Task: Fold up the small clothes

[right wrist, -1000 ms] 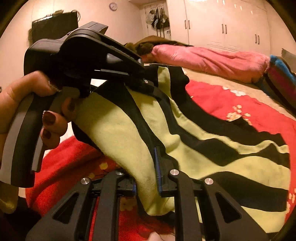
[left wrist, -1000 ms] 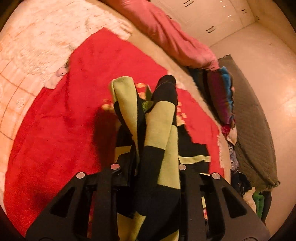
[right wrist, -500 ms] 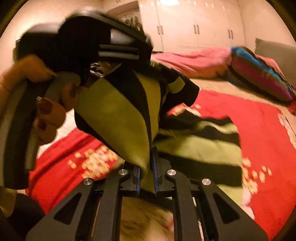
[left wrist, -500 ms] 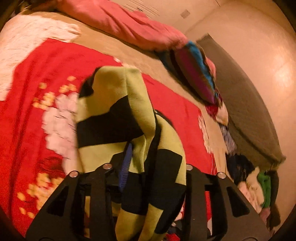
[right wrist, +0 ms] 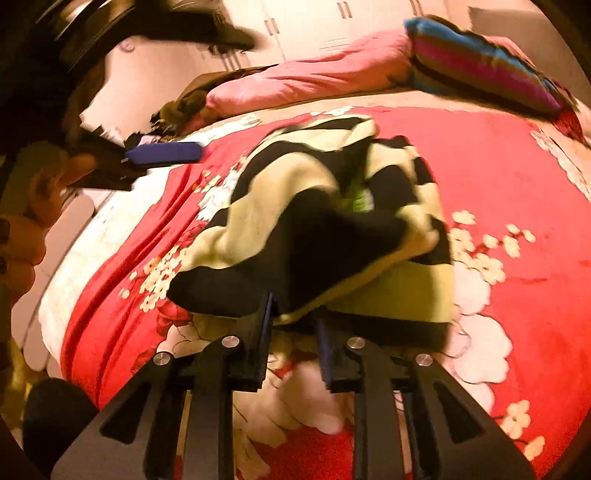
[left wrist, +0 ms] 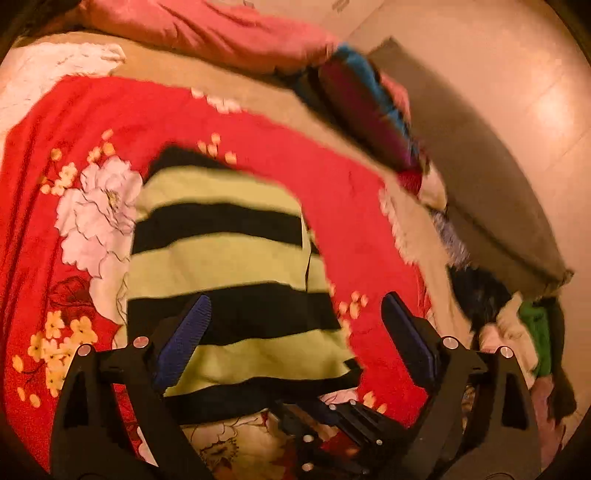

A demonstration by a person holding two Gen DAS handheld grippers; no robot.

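A small green-and-black striped sweater (left wrist: 225,258) lies folded on the red floral blanket (left wrist: 74,129). My left gripper (left wrist: 295,314) is open above its near end, blue pads (left wrist: 184,332) wide apart, holding nothing. In the right wrist view the sweater (right wrist: 325,221) lies bunched on the blanket (right wrist: 517,184). My right gripper (right wrist: 295,314) has its jaws partly apart at the sweater's near hem, with the hem between the tips. The left gripper's blue pad (right wrist: 162,153) shows at upper left, held by a hand (right wrist: 22,221).
A pink duvet (left wrist: 207,29) and a striped pillow (left wrist: 369,107) lie at the far edge of the bed. A grey mat (left wrist: 480,166) and a pile of clothes (left wrist: 517,332) are on the floor to the right. White wardrobes (right wrist: 332,22) stand behind.
Both grippers held the sweater up in the air. Now it lies on the blanket; the left gripper has opened and let go, and the right jaws have parted.
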